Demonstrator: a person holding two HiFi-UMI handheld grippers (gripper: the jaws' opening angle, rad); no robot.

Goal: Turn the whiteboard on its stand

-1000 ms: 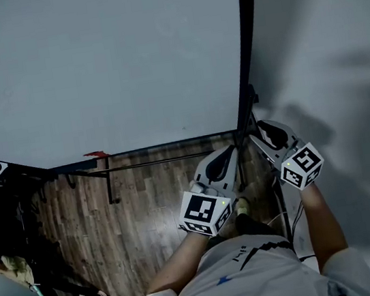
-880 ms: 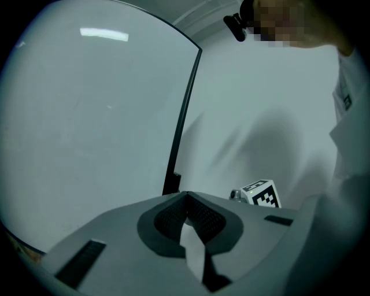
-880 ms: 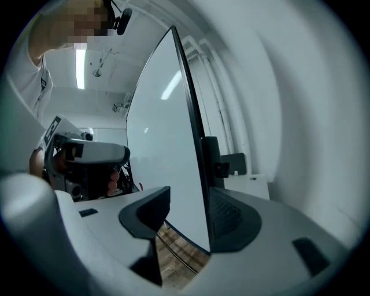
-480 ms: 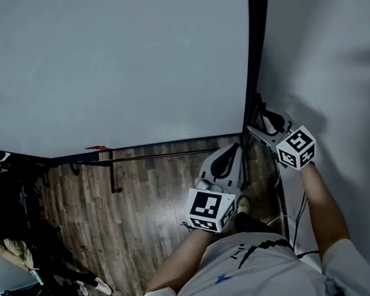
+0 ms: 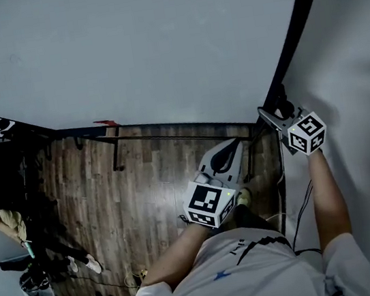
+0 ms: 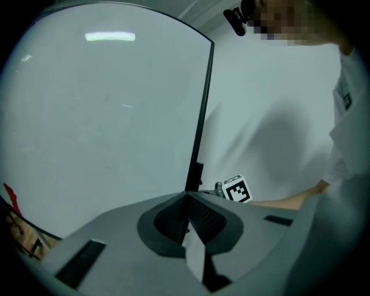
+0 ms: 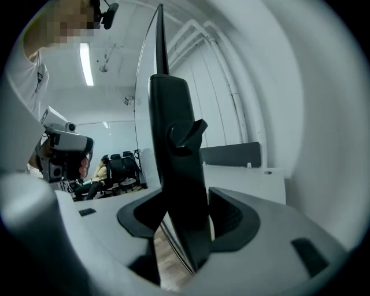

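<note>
Right gripper (image 5: 272, 111): jaws closing round the black metal side post (image 7: 173, 133) of the large white whiteboard (image 5: 122, 50), likely for turning leverage.
Left gripper (image 6: 188, 199): jaws clenched, empty, near that post.

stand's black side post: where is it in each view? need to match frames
Head view: black side post slants from the top right edge down to the right claw.
Left gripper view: post is a thin dark line, centre, upper half.
Right gripper view: post is thick, centre, between the right claw's closing jaws.
Shared landmark: whiteboard, left of the post in all three.
</note>
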